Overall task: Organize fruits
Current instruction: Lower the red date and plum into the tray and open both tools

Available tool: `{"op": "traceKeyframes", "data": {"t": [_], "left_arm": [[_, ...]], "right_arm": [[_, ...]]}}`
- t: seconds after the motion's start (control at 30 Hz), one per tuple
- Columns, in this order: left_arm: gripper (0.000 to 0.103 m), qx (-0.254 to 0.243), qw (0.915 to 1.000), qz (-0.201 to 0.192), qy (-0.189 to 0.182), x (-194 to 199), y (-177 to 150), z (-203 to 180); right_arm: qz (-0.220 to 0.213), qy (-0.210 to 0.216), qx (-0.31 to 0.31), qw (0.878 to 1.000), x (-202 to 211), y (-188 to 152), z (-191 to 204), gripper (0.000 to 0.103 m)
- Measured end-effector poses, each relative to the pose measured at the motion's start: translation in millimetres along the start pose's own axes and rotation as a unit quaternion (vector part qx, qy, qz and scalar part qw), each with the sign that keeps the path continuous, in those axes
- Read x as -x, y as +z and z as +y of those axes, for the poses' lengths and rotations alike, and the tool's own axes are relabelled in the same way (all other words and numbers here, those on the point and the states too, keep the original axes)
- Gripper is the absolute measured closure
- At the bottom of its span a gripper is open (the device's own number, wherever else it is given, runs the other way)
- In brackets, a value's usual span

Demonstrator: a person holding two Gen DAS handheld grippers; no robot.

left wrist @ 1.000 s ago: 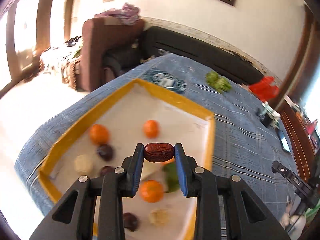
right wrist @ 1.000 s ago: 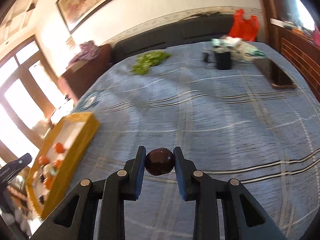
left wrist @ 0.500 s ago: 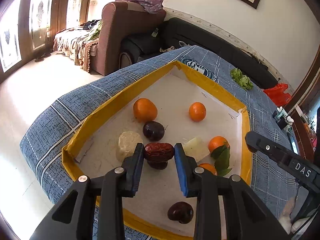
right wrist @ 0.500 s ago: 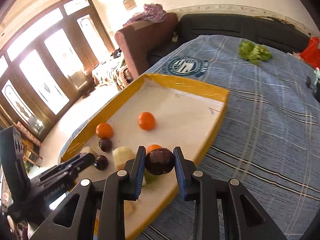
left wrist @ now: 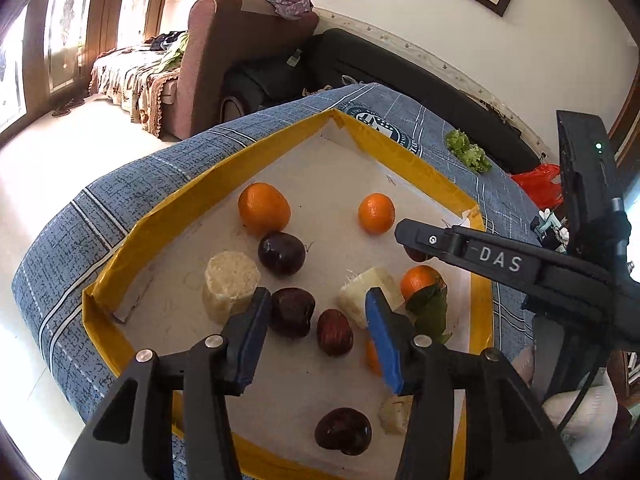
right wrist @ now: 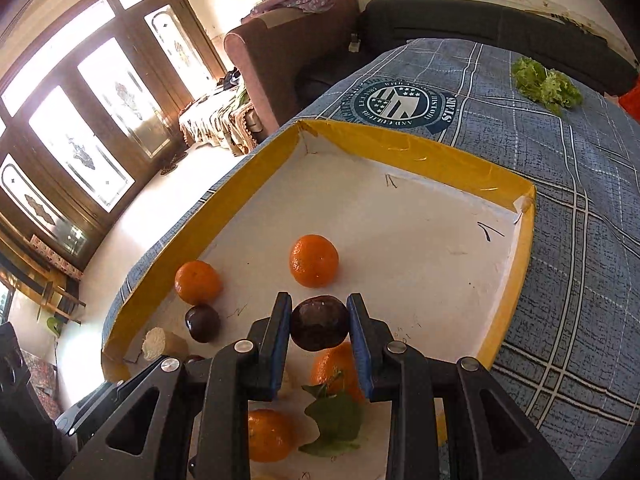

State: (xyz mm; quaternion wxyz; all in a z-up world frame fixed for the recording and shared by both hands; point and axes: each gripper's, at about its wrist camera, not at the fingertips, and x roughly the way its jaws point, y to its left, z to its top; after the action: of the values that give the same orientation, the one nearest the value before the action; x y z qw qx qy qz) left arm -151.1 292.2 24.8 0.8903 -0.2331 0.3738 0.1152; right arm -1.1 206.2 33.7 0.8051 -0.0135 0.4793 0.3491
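Note:
A yellow-rimmed white tray (left wrist: 112,276) (right wrist: 516,272) on the blue cloth holds oranges (left wrist: 264,208) (right wrist: 314,260), dark plums (left wrist: 281,252) and pale cane chunks (left wrist: 230,280). My left gripper (left wrist: 314,328) hangs over the tray with its jaws opening. A red date (left wrist: 334,332) lies on the tray floor between them, free of the pads. My right gripper (right wrist: 319,330) is shut on a dark plum (right wrist: 319,328) above the tray's near part. Its fingers (left wrist: 460,246) reach in from the right in the left wrist view.
Green lettuce (right wrist: 546,84) lies on the cloth beyond the tray. A red bag (left wrist: 538,184) sits at the far right. A brown armchair (left wrist: 240,48) and a dark sofa (right wrist: 480,20) stand behind the table. The table's left edge drops to the floor.
My left gripper came down over the tray and let go of the red date, which now lies on the tray floor. My right gripper swung left with the plum from the bare cloth to over the tray.

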Motion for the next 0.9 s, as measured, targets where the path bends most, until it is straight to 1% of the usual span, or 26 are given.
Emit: {"op": "traceKeyframes", "data": {"t": [0.03,0.1,0.2,0.27,0.43,0.5,0.63,0.67,0.7,0.73,0.83,0.9], "left_arm": [[0.051,0.002,1.0000,-0.001,-0.002,2,1,1],[0.044,0.006,1.0000,-0.006,-0.004,7,2,2],[0.040,0.011,0.9998,-0.014,-0.008,15,3,2],[0.039,0.012,0.9997,-0.019,-0.008,19,3,0],[0.039,0.004,0.9996,-0.026,-0.005,27,2,-9],[0.035,-0.002,0.9995,-0.033,-0.001,33,1,-15],[0.028,-0.023,0.9976,-0.062,0.023,49,-2,-30],[0.023,-0.027,0.9965,-0.070,0.036,53,-4,-35],[0.019,-0.034,0.9946,-0.082,0.054,58,-5,-41],[0.017,-0.043,0.9923,-0.095,0.068,61,-7,-46],[0.009,-0.067,0.9846,-0.128,0.098,73,-13,-62],[0.004,-0.077,0.9806,-0.145,0.106,80,-16,-73]], "right_arm": [[0.001,-0.002,0.001,1.000,-3,1,0,0.070],[0.001,-0.001,0.001,1.000,-3,2,0,0.070],[-0.006,0.005,-0.003,1.000,2,2,-1,0.067],[-0.012,0.008,-0.004,1.000,7,2,-2,0.057],[-0.031,0.011,-0.006,0.999,26,0,-5,0.056],[-0.041,0.007,-0.007,0.999,38,-5,-7,0.055],[-0.065,-0.005,-0.009,0.998,64,-19,-16,0.048],[-0.073,-0.008,-0.014,0.997,71,-24,-21,0.045],[-0.080,-0.012,-0.019,0.997,78,-30,-26,0.043],[-0.086,-0.016,-0.024,0.996,84,-35,-30,0.042],[-0.102,-0.032,-0.045,0.993,99,-51,-48,0.041],[-0.110,-0.044,-0.058,0.991,107,-61,-59,0.041]]}}
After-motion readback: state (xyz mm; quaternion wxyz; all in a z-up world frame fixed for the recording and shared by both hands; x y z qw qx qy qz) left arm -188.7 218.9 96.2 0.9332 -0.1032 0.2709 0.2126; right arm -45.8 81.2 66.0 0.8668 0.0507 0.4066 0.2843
